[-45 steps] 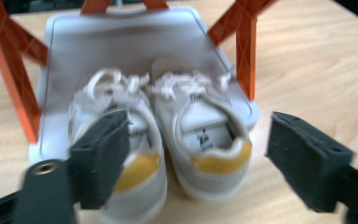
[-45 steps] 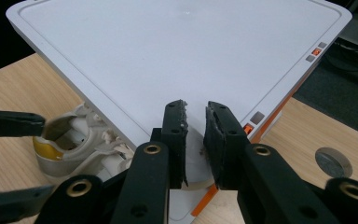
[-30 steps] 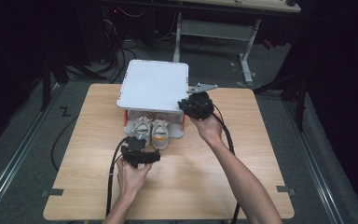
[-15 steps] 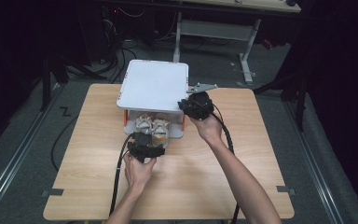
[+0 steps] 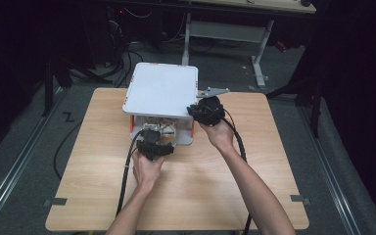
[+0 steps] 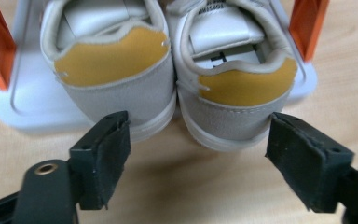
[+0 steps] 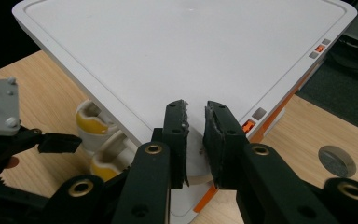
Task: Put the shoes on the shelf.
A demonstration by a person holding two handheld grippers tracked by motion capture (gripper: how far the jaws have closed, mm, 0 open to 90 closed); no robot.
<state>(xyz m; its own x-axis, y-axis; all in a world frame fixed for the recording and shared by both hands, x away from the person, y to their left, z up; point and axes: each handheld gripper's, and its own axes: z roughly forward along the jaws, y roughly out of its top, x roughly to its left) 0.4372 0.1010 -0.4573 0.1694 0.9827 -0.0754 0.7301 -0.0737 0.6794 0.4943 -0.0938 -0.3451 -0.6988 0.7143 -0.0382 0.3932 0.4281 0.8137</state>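
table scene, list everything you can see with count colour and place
white plastic shoe box with orange corner posts: one, far middle of the table, lid raised over its base
white sneakers with yellow heel patches: two, side by side on the box base, heels toward the person
light wooden table: one, under everything
left gripper: one, black, open, jaws just behind the sneaker heels
right gripper: one, black, jaws nearly shut around the lid's near right edge

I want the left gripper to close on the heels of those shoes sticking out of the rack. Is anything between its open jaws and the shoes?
Nothing visible. The left gripper is open just short of the two shoe heels, with bare table between. The white top panel sits above the shoes, not in front.
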